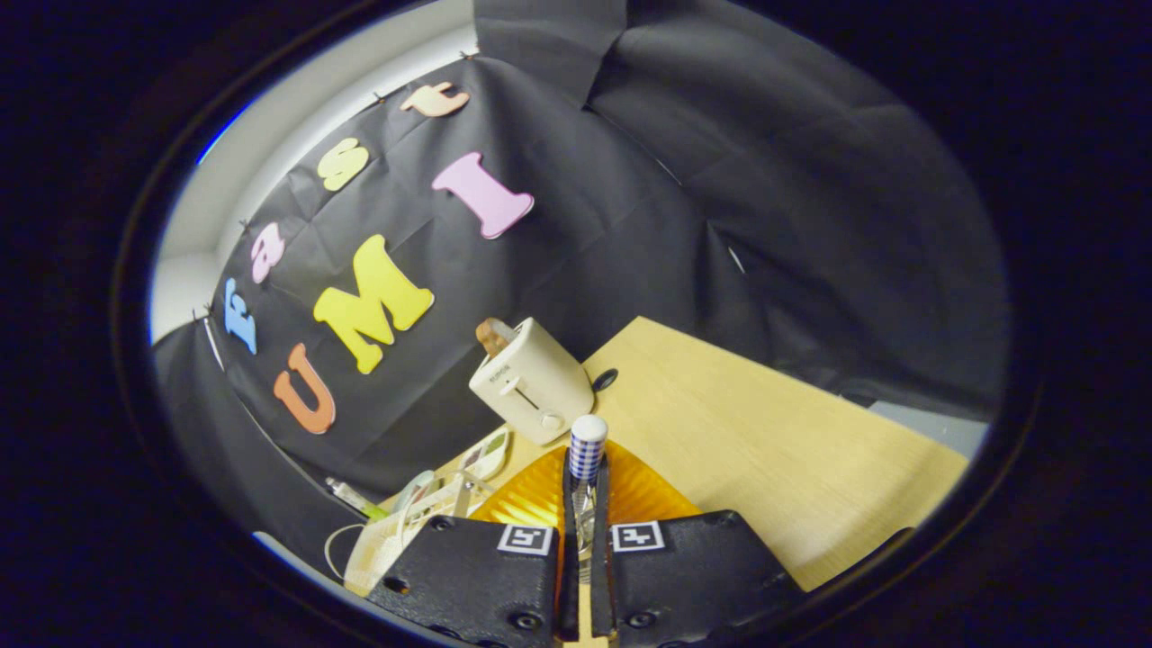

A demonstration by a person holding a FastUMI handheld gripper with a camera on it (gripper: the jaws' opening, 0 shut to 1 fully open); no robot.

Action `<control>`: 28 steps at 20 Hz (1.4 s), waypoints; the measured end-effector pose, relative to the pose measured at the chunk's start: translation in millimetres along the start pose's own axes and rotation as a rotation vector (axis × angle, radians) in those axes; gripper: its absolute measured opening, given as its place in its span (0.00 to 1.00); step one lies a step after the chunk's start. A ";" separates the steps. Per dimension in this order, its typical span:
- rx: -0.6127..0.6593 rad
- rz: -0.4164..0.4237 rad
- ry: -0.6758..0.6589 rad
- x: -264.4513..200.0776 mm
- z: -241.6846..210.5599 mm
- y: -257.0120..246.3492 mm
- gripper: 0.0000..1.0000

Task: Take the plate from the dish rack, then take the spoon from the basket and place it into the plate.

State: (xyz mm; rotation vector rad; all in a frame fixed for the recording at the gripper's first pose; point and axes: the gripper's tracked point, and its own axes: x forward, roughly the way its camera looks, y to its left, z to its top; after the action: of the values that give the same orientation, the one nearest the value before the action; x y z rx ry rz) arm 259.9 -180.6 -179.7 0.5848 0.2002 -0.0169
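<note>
My gripper [586, 475] is shut on the spoon [588, 446]; its handle, checked blue and white with a white rounded end, sticks up from between the two fingers. Right under the fingers lies the orange ribbed plate [531, 495] on the wooden table [774, 441]. The spoon hangs over the plate's middle. To the left of the fingers stands a white dish rack [396, 531] with a few pieces in it.
A cream toaster [533, 382] with a slice of bread in it stands just beyond the plate, by the black cloth wall. A small dark item [605, 379] lies beside it. Bare wooden tabletop stretches to the right of the plate.
</note>
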 end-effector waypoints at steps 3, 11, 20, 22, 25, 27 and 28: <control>-0.105 -0.016 -0.009 -9.8 10.5 18.0 0.10; -0.293 -0.061 -0.143 -50.2 38.4 54.6 0.10; -0.523 -0.040 -0.248 -153.3 27.6 164.2 0.10; -0.540 0.009 -0.227 -176.2 2.1 196.2 0.10; -0.582 0.064 -0.194 -202.3 -40.3 234.0 0.10; -0.624 0.095 -0.176 -216.4 -69.4 256.2 0.10; -0.643 0.101 -0.171 -222.0 -83.3 263.3 0.10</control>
State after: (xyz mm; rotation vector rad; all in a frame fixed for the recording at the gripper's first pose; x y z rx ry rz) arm 46.1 75.8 -60.9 -0.0493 0.0027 0.0924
